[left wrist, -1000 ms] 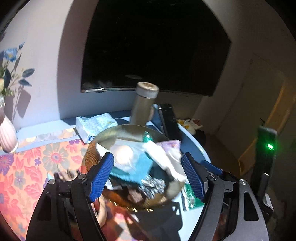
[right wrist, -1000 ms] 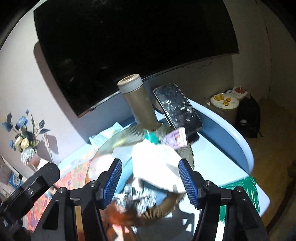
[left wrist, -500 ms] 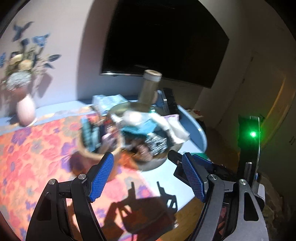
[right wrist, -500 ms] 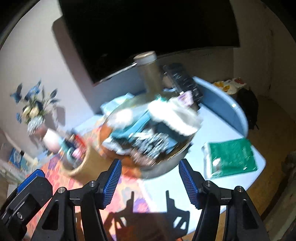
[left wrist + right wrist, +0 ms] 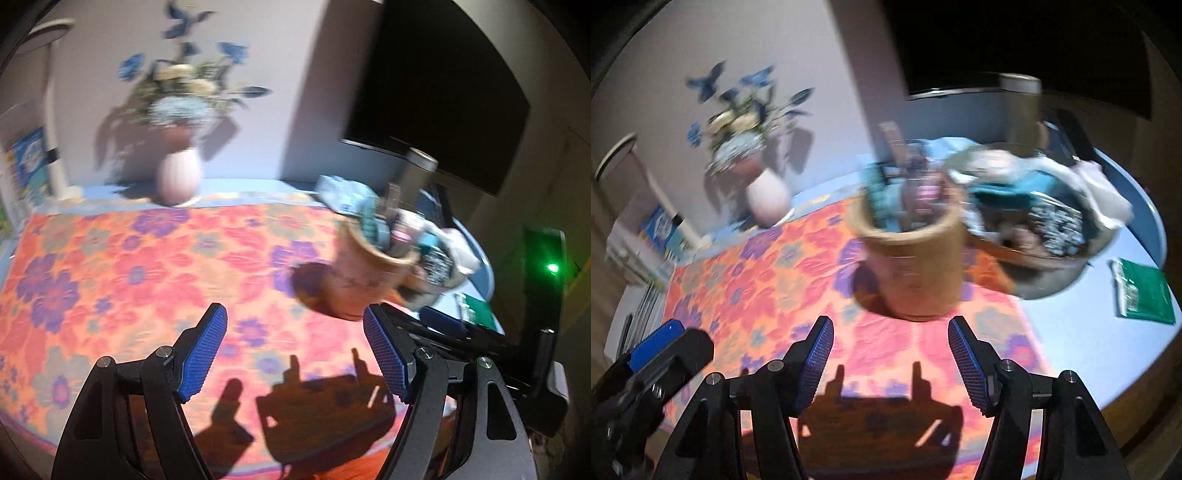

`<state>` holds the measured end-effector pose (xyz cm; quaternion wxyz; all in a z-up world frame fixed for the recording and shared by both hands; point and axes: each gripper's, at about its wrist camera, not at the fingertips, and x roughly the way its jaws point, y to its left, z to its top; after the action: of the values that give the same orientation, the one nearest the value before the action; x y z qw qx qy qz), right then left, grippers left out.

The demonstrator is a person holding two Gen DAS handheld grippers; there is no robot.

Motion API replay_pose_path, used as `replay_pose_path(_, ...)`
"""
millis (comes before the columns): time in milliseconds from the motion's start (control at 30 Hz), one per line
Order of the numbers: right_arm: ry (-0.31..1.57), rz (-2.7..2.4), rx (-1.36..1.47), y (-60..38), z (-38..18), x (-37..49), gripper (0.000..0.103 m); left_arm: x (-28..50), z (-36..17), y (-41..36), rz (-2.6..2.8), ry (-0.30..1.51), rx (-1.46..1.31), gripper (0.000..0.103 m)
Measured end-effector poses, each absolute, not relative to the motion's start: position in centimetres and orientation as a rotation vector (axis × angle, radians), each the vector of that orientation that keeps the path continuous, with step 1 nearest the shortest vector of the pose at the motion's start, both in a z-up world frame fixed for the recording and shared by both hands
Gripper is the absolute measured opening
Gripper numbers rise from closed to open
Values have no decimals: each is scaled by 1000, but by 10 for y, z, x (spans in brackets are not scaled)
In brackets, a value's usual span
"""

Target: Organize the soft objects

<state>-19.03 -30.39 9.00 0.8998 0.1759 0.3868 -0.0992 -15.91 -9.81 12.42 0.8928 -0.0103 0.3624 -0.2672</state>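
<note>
While the bowl (image 5: 1052,284) of soft things sits just right of the tan pot (image 5: 916,266), touching it, both stand on the table's (image 5: 1082,339) floral cloth (image 5: 746,288). Nearer than the pot, the left gripper (image 5: 295,350) and right gripper (image 5: 890,358) hang open and empty. Behind the pot stands a vase (image 5: 768,199).

No text, label or number is legible — motion blur smears every printed surface ahead of the tongs.
</note>
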Motion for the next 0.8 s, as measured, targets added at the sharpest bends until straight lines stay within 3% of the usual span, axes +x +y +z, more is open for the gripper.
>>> replay_pose_path(233,773,-125,278,-251,97,-152,63,-126,122,-44,-400,698,-6,75)
replay_pose_path(367,724,-119,221,-228,99,-128,82,-106,114,-29,-319,650,32,77)
replay_pose_path(667,642,-121,142,-215,82,-84,82,-55,80,-35,-222,614,128,77)
replay_pose_path(800,601,-149,113,-219,69,-67,82,-39,63,-41,-186,589,116,85)
